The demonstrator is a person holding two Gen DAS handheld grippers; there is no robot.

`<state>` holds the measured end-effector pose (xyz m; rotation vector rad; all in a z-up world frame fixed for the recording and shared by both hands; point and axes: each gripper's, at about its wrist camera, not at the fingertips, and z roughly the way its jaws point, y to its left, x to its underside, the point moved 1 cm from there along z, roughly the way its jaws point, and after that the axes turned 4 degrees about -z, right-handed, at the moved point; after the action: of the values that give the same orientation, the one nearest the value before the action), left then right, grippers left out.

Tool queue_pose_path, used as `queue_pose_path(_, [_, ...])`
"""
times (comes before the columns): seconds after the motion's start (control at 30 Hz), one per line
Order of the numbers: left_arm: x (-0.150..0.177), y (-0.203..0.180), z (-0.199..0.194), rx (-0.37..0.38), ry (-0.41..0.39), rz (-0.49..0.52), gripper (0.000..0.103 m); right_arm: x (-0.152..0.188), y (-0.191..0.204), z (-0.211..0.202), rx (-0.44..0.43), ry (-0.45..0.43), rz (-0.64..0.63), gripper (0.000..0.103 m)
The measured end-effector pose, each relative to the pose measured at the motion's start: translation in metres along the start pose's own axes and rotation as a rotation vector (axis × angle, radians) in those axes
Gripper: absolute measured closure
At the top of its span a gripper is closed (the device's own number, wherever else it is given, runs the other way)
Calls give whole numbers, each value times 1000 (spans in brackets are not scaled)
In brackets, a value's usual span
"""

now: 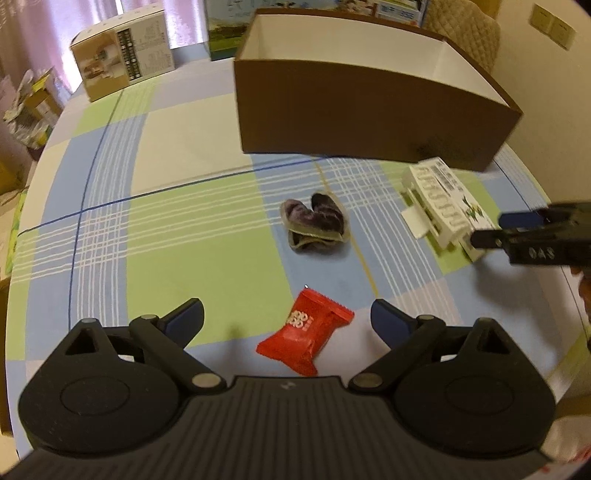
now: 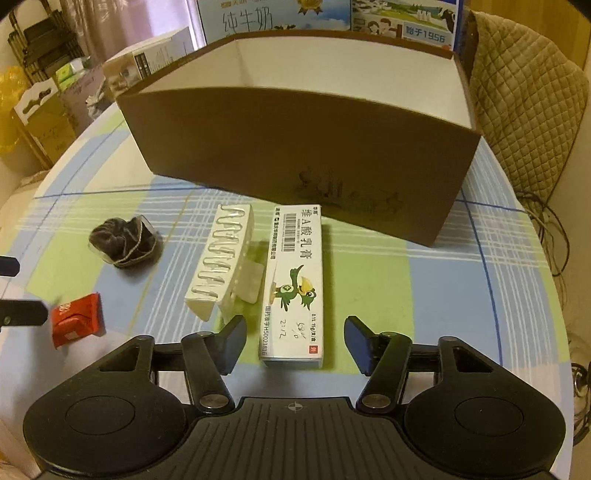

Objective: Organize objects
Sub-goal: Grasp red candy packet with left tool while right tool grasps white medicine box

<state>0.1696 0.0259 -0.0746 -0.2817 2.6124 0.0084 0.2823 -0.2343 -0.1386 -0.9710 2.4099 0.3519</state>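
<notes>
A red snack packet [image 1: 304,332] lies on the checked tablecloth between the fingers of my left gripper [image 1: 288,314], which is open and not touching it. My right gripper [image 2: 295,332] is open astride the near end of a white ointment box with a green bird [image 2: 295,288]; a gap shows at each pad. A white hair claw clip [image 2: 221,269] lies just left of that box. A dark fuzzy bundle [image 1: 314,221] sits mid-table. Behind everything stands a brown open box with a white inside [image 2: 295,147]. In the left wrist view the right gripper [image 1: 491,229] reaches the ointment box [image 1: 454,206] from the right.
A printed carton [image 1: 125,62] and milk cartons [image 2: 273,14] stand at the table's back. A quilted chair back [image 2: 524,110] is behind the brown box on the right. The round table's edge [image 2: 554,295] curves close on the right, with cables beyond it.
</notes>
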Motion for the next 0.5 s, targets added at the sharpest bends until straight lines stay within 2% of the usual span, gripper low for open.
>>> queue_pose_path(0.1, [6,-2,4,7,8,19,9,3,-1,3,-13,5,1,67])
queue_pose_path(0.27, [11,-1,15,12,34,38,14,10,-2,-2,-7,6,-19,68])
queue_pose_path(0.4, [13,-1,24,23,53,66,25,20,-7,-10,-9,20,1,68])
queue_pose_path(0.5, [14,-2,30,33,63,88,28,29,-11,-17,-6,32,20,68])
